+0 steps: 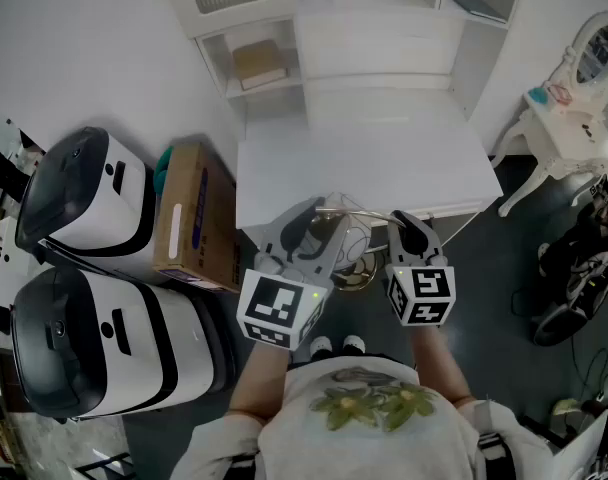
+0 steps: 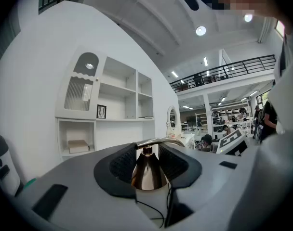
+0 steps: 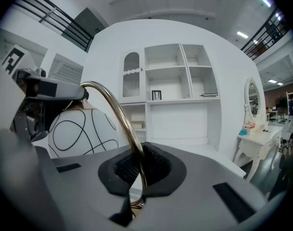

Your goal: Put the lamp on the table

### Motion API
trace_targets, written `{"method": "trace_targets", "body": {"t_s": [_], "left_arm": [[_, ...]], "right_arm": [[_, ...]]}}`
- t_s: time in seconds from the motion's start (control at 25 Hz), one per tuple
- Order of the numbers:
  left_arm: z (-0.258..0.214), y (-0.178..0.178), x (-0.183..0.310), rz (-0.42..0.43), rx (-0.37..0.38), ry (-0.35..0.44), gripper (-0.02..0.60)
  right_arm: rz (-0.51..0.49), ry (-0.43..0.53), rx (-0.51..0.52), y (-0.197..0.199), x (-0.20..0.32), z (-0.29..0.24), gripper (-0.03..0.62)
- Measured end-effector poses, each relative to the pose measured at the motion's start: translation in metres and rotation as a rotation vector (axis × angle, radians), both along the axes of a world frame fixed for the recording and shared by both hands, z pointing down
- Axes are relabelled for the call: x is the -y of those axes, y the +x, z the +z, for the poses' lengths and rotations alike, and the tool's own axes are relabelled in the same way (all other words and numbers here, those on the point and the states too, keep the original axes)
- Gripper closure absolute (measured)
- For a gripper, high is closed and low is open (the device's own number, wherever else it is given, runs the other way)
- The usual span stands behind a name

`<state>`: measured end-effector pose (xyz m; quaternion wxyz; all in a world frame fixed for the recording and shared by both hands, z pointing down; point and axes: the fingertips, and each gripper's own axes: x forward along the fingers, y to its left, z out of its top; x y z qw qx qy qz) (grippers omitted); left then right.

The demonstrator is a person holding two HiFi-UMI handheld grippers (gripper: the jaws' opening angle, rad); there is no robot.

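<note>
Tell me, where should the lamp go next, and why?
Probably carry the lamp forward over the white table. The left tool grips its brass cone, the right tool its curved stem, and in the head view it hangs just short of the table's near edge, not yet above it.

A white shelf unit [image 1: 374, 28] is standing against the white wall [image 1: 84, 48], holding a small framed picture [image 2: 101, 111] and a flat box [image 1: 259, 63] in a lower cubby. A white table [image 1: 364, 168] is sitting in front of it on the dark floor [image 1: 504, 268]. Off to the right, a white dressing table [image 1: 569, 133] is carrying an oval mirror [image 1: 596, 48]. On the left, a cardboard box [image 1: 189, 218] is standing just beside two bulky white-and-black machines [image 1: 84, 203]. Round ceiling lights [image 2: 200, 31] are glowing above a railed balcony [image 2: 223, 71].
</note>
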<state>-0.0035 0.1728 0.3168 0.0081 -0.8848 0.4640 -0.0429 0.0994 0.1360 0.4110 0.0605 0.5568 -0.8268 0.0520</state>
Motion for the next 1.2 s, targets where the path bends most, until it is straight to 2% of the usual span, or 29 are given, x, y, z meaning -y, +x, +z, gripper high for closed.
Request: {"method": "trace_targets", "body": {"t_s": [0.36, 0.68, 0.92, 1.2], "left_arm": [[0.003, 0.023, 0.009, -0.034, 0.016, 0.003, 0.42], [0.002, 0.028, 0.026, -0.074, 0.003, -0.004, 0.42], [0.005, 0.027, 0.052, -0.068, 0.01, -0.001, 0.42], [0.003, 0.02, 0.105, -0.036, 0.001, -0.007, 0.42]], "right_arm": [[-0.048, 0.018, 0.011, 0.02, 0.012, 0.003, 0.565], [-0.089, 0.047, 0.004, 0.025, 0.034, -0.002, 0.566], [-0.089, 0.05, 0.006, 0.022, 0.058, 0.001, 0.566], [-0.054, 0.056, -0.003, 0.018, 0.108, -0.004, 0.566]]}}
